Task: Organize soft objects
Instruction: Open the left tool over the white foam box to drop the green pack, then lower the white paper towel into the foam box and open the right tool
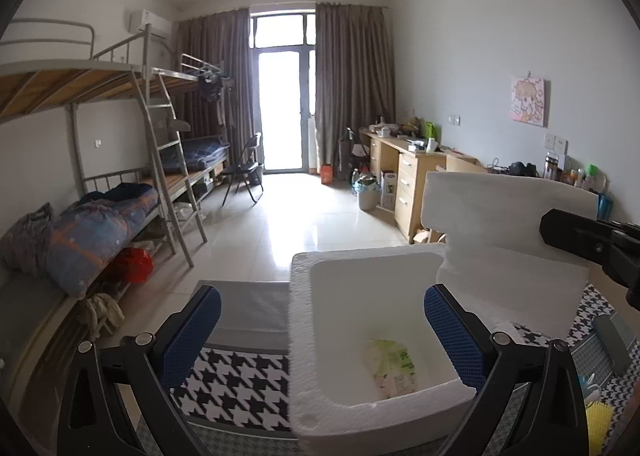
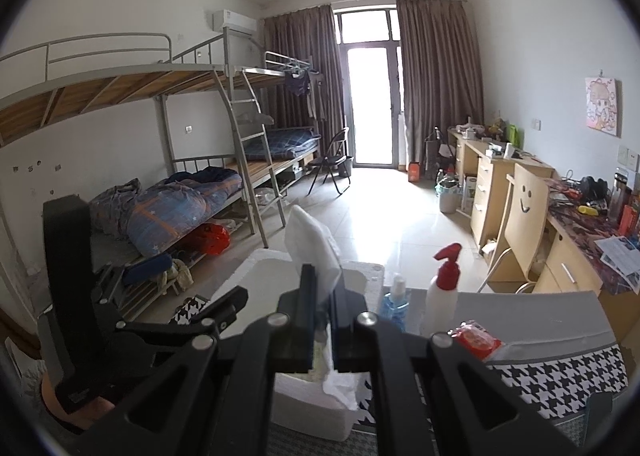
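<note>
A white foam box (image 1: 308, 356) stands on a houndstooth-cloth table (image 1: 236, 384). A pale green and pink soft packet (image 1: 390, 368) lies inside it. My left gripper (image 1: 322, 336) is open, its blue-padded fingers (image 1: 192, 336) astride the box's left wall and interior. My right gripper (image 2: 325, 288) is shut on a white foam sheet (image 2: 312, 240), held upright over the box (image 2: 264, 268). The sheet shows in the left wrist view (image 1: 508, 216) with the right gripper's body at the right edge.
A red-capped white spray bottle (image 2: 442, 288), a small blue bottle (image 2: 394, 302) and a red packet (image 2: 476, 338) stand on the table to the right. A yellow spiky ball (image 1: 600, 422) lies at the right. A wooden chair (image 2: 520, 224), desks and bunk beds (image 2: 160, 160) lie beyond.
</note>
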Demonstrator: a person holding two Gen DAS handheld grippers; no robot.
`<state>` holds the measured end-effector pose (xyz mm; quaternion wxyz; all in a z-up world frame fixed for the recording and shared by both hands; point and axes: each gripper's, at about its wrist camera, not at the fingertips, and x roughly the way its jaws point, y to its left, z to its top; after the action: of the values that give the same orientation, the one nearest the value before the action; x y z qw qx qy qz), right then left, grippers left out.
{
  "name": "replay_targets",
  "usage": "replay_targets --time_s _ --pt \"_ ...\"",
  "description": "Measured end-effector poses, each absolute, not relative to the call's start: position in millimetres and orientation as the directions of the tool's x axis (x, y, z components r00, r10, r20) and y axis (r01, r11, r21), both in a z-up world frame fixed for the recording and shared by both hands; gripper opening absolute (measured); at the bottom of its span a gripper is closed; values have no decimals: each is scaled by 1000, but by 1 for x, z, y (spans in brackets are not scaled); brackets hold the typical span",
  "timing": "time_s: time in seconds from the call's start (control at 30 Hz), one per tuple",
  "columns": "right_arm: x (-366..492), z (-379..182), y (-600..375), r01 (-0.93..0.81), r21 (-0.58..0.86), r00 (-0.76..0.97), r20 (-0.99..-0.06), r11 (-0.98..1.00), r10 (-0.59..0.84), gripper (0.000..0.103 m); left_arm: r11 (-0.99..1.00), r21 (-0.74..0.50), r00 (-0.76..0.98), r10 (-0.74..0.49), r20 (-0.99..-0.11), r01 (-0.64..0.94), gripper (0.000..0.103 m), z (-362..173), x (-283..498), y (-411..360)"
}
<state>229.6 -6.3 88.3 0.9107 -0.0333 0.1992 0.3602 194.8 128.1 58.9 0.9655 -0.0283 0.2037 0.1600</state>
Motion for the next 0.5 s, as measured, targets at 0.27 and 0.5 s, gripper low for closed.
replay_targets --time_s 0.27,0.5 --pt "230 84 5 -681 88 641 -408 727 650 8 939 9 863 320 -391 -345 102 59 182 136" --pt "238 77 18 -689 93 616 -447 718 649 8 934 8 858 330 -394 -356 102 55 174 144"
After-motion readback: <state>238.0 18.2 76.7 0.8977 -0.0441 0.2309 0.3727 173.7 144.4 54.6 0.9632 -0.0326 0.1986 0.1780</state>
